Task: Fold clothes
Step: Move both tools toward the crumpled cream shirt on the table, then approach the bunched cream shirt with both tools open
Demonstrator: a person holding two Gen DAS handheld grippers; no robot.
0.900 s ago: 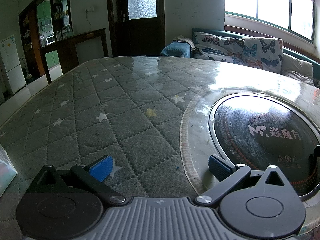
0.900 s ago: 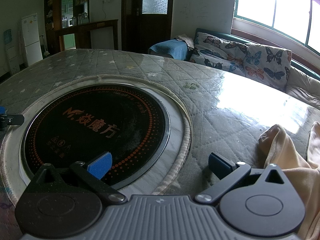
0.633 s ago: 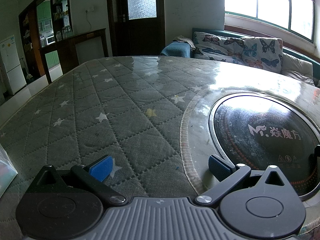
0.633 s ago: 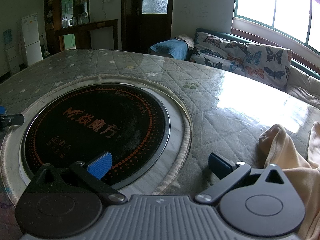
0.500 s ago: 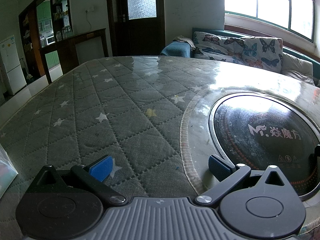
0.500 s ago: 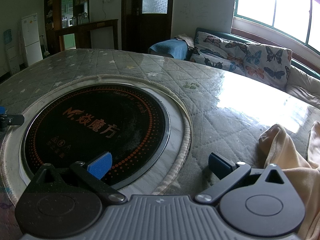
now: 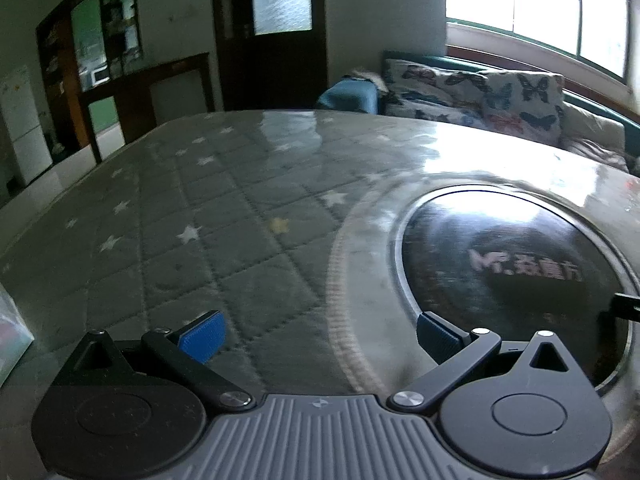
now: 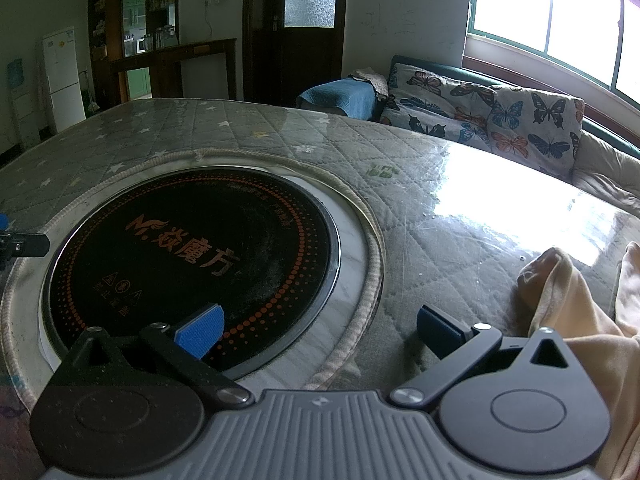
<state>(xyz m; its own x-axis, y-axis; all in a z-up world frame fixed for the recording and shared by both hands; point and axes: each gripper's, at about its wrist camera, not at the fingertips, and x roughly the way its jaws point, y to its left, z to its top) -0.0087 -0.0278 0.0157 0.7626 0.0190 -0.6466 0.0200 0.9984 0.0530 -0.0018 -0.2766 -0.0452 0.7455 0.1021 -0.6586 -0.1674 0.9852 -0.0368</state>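
A peach-coloured garment (image 8: 568,304) lies crumpled on the quilted table cover (image 8: 440,208), at the right edge of the right wrist view, just right of my right gripper (image 8: 320,328). That gripper is open, its blue pads wide apart over the rim of a round black cooktop (image 8: 192,240), holding nothing. My left gripper (image 7: 320,334) is open too, above the star-patterned cover (image 7: 200,200) left of the cooktop (image 7: 500,248). The left wrist view is blurred and does not show the garment.
A pale, soft object (image 7: 12,328) lies at the table's left edge. Behind the table stand a sofa with butterfly cushions (image 8: 480,116), a dark door (image 8: 308,32) and a white fridge (image 8: 60,80). The left gripper's tip (image 8: 24,244) shows at the cooktop's left.
The left wrist view has gone blurry and the table pattern has slid a little to the left, so the left gripper has shifted slightly right. The right wrist view is unchanged.
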